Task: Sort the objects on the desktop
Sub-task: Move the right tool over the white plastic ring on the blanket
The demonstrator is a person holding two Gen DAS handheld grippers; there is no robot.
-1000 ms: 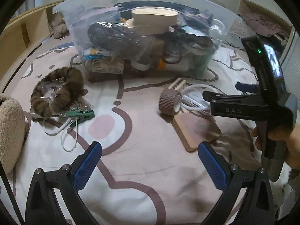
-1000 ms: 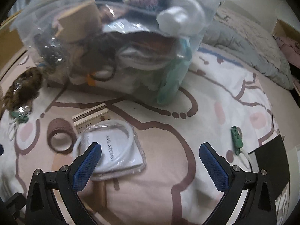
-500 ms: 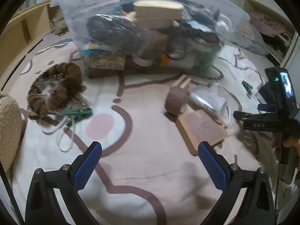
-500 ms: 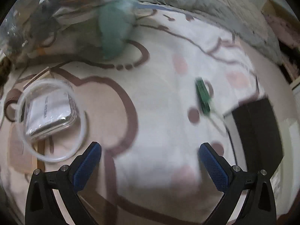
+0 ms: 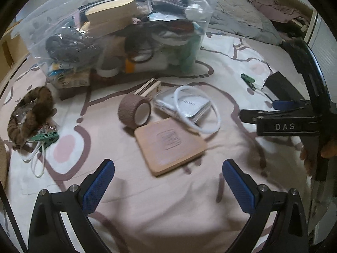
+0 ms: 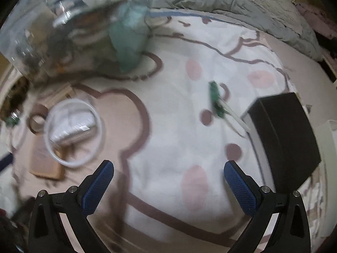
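My left gripper (image 5: 168, 184) is open over the patterned bed sheet, just short of a tan square coaster (image 5: 170, 146). Behind the coaster lie a brown bandage roll (image 5: 134, 111), a white ring (image 5: 197, 109) on a clear packet, and a small wooden block (image 5: 149, 88). My right gripper (image 6: 168, 186) is open with nothing between its fingers; it points at bare sheet, with a green clip (image 6: 216, 99) ahead and a black box (image 6: 286, 135) to its right. The same gripper (image 5: 280, 115) shows at the right of the left wrist view, held by a hand.
A clear plastic bin (image 5: 118, 35) packed with items stands at the back. A brown furry loop (image 5: 31, 113) and another green clip with white cord (image 5: 45, 138) lie at the left. A grey quilt (image 6: 231, 4) is bunched beyond the sheet.
The right gripper has swung away from the white ring toward the green clip and black box. The left gripper has shifted right, so the coaster now sits centred ahead of it.
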